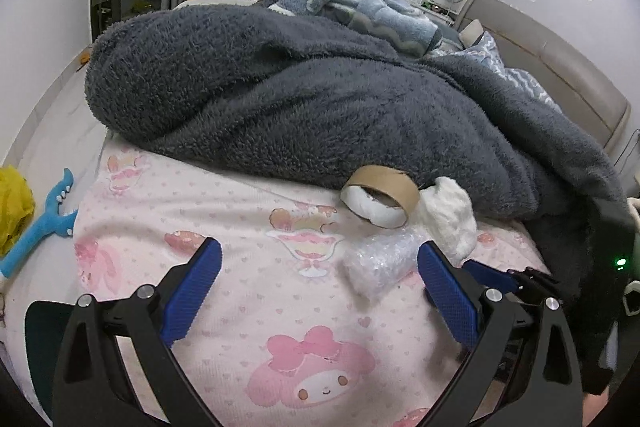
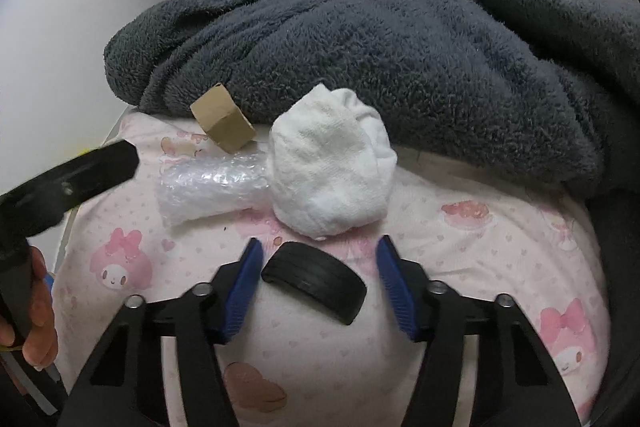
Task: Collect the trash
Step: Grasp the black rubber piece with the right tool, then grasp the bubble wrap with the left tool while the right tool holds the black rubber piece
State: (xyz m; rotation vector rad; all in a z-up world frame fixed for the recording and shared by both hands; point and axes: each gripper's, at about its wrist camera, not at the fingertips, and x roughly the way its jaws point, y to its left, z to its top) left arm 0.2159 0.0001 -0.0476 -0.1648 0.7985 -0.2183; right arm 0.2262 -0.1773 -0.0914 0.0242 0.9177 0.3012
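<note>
On the pink cartoon-print bedsheet [image 2: 460, 247], at the foot of a heaped dark grey fleece blanket [image 2: 380, 47], lie four pieces of trash.

Item 1: black curved plastic piece [image 2: 316, 281], between the spread blue pads of the right gripper [image 2: 318, 259], touching neither. Judged rigid, light, smooth; likely to slip unless taken across its narrow width.

Item 2: crumpled white tissue wad [image 2: 332, 171], just beyond item 1 and against the blanket edge. Judged soft, nearly weightless, compressible; any pinch through the bulk should hold.

Item 3: roll of clear bubble wrap [image 2: 212, 187], touching the wad's left side. Judged light, springy, slippery film; best gripped mid-length.

Item 4: brown cardboard tape core [image 1: 380, 197], leaning on the blanket. Judged stiff but crushable; best held by the wall at the rim.

Left gripper [image 1: 320, 271]: jaws wide apart, empty, bubble wrap just inside its right pad.

Floor, left: blue plastic fork-shaped tool [image 1: 44, 223], yellow crumpled material [image 1: 14, 203].
</note>
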